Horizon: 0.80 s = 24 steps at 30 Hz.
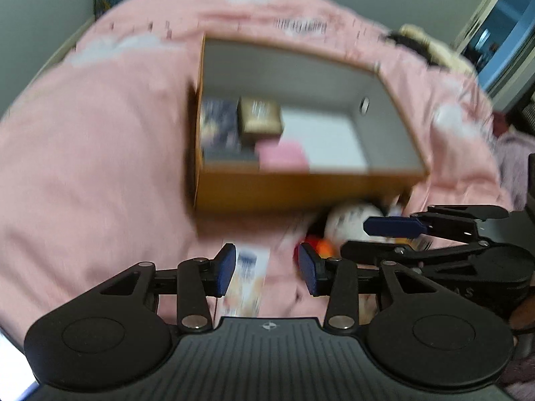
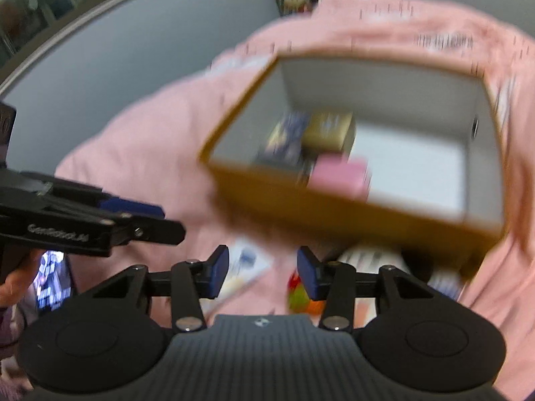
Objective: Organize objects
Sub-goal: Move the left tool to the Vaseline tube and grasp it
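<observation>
On bed's pink cover, box (image 1: 301,187) holds sorted items; left tool (image 1: 267,269) and right tool (image 2: 264,272) both apart, empty — loose items below.

Both grippers, left (image 1: 266,273) and right (image 2: 262,273), seemingly empty (jaws apart).

Pink bedspread (image 1: 83,153) w/ printed text, grey wall (image 2: 140,50), window (image 1: 508,33) far right.
</observation>
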Each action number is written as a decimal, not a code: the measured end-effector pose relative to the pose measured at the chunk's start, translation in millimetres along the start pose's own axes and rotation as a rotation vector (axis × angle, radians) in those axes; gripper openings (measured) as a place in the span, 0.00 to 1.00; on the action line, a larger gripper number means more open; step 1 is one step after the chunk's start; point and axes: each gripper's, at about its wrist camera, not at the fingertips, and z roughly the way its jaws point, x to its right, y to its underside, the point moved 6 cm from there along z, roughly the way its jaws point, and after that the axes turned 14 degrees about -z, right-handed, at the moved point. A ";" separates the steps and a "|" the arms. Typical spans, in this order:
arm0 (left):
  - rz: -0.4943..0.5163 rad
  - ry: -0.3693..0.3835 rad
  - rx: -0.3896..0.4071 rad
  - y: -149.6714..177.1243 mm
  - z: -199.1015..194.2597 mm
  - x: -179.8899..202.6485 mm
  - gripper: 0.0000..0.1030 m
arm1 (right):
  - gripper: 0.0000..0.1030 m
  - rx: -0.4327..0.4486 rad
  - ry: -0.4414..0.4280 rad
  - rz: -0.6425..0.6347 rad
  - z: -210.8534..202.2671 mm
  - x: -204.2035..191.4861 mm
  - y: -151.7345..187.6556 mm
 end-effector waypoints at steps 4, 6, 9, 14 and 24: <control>0.024 -0.076 -0.078 23.5 22.3 -6.5 0.51 | 0.46 -0.105 0.020 0.006 21.5 -6.4 27.9; 0.044 -0.102 -0.103 30.6 32.8 -8.4 0.53 | 0.46 -0.137 0.050 -0.010 29.9 -5.2 34.7; 0.076 -0.166 -0.117 32.1 49.0 -10.8 0.54 | 0.46 -0.148 0.062 -0.008 35.7 -0.1 37.1; 0.140 -0.188 -0.154 28.7 75.3 -7.5 0.56 | 0.46 -0.153 0.092 -0.014 44.1 9.4 35.3; 0.066 -0.157 -0.257 20.8 112.0 -23.4 0.59 | 0.44 -0.193 0.128 -0.070 67.9 13.5 34.0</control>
